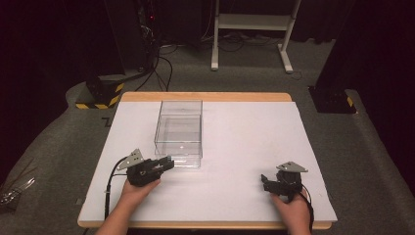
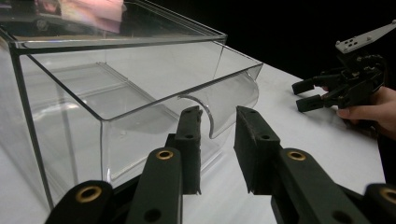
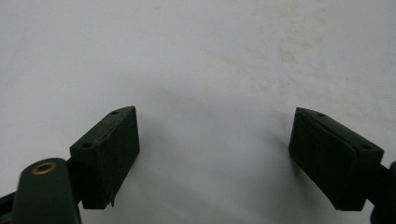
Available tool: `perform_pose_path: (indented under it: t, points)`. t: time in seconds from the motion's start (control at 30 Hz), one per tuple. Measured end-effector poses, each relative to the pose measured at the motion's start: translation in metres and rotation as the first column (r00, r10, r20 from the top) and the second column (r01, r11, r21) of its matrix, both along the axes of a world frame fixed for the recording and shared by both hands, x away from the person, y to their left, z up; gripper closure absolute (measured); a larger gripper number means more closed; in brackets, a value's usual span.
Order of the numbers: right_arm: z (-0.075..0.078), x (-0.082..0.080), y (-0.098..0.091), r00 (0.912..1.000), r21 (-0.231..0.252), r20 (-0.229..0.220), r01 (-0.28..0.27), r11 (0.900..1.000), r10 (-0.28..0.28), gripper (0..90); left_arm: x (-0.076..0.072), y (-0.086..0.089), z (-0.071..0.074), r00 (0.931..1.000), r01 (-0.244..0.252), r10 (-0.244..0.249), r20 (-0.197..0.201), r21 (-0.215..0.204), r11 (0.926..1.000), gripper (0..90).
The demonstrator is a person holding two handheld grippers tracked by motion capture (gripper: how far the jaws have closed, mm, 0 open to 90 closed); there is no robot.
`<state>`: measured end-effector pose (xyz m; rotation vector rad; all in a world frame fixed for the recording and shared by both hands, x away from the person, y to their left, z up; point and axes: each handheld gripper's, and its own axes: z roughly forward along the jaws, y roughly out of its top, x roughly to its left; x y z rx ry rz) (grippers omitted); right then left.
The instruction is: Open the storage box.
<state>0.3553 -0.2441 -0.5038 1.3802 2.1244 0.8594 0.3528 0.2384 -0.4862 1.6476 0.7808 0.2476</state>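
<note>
Our left gripper (image 2: 217,140), jaws slightly apart, nears the clear box's (image 1: 178,132) curved handle (image 2: 224,105) at twelve o'clock; pushing could slide the box. Our right gripper (image 3: 212,154) rests wide open.

Dim, dark surroundings; brightly lit white table (image 1: 244,147) from above. Glare on clear box (image 2: 116,74). Soft shadows under right gripper (image 3: 215,149); slightly grainy, soft focus.

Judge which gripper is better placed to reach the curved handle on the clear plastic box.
Left. The left gripper sits open right at the clear plastic box, jaws lined up near its curved handle; the right gripper rests apart over bare white tabletop.
</note>
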Motion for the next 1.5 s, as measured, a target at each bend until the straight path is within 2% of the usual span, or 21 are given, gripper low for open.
perform_pose_path:
  t: [0.07,0.2,0.47,0.7,1.5]
  points:
    - [0.0,0.0,0.0,1.0,0.001,0.0,0.001,1.0,-0.001,16.4,0.001,0.0,-0.001,0.9998,0.02,-0.02,0.005,-0.01,0.9997,77.1]
    - [0.0,0.0,0.0,1.0,0.0,0.002,-0.001,1.0,0.001,16.5,0.001,0.003,-0.002,0.9995,0.033,-0.033,0.005,-0.011,0.9994,79.9]
    - [0.0,-0.001,0.0,1.0,0.001,0.001,0.0,1.0,0.0,16.9,-0.002,0.003,-0.001,0.9997,0.023,-0.023,0.005,-0.003,0.9997,81.2]
    - [0.0,-0.001,0.001,1.0,0.002,0.001,-0.001,1.0,0.001,17.1,-0.009,0.002,0.002,0.9991,0.041,-0.041,0.009,0.011,0.9991,81.9]
    - [0.0,-0.001,0.0,1.0,0.004,0.0,-0.003,1.0,0.003,17.6,-0.049,0.007,0.001,0.993,0.118,-0.118,0.0,0.03,0.9926,83.8]
